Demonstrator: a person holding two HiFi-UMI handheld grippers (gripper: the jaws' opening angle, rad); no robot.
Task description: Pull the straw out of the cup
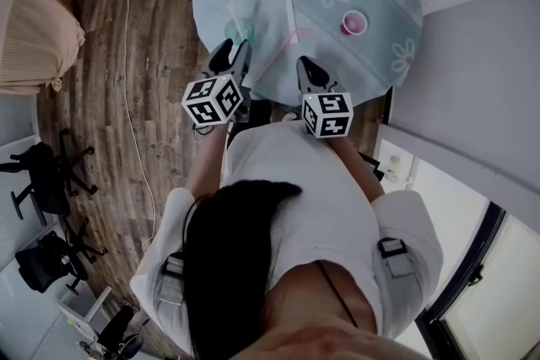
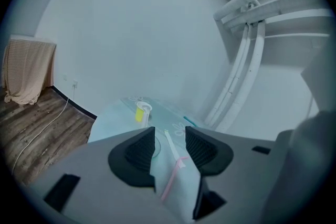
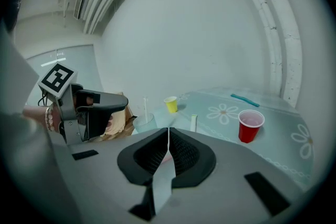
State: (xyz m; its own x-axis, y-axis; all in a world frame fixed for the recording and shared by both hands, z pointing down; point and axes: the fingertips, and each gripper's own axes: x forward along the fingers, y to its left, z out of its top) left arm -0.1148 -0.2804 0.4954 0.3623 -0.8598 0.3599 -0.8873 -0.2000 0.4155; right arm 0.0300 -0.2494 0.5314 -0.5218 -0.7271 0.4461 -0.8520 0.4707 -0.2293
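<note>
Left gripper (image 2: 169,134) holds its jaws apart near pink straw (image 2: 171,181).

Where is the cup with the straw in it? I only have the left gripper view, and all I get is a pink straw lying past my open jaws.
Observer: The clear cup stands just ahead of the left gripper, with a white straw upright in it. The right gripper view shows both.
Operator: What is my other gripper doing?
Observer: The right gripper has its jaws together, low over the near edge.
Operator: Anything off to the right?
Observer: A red cup stands upright there, apart from both grippers.
</note>
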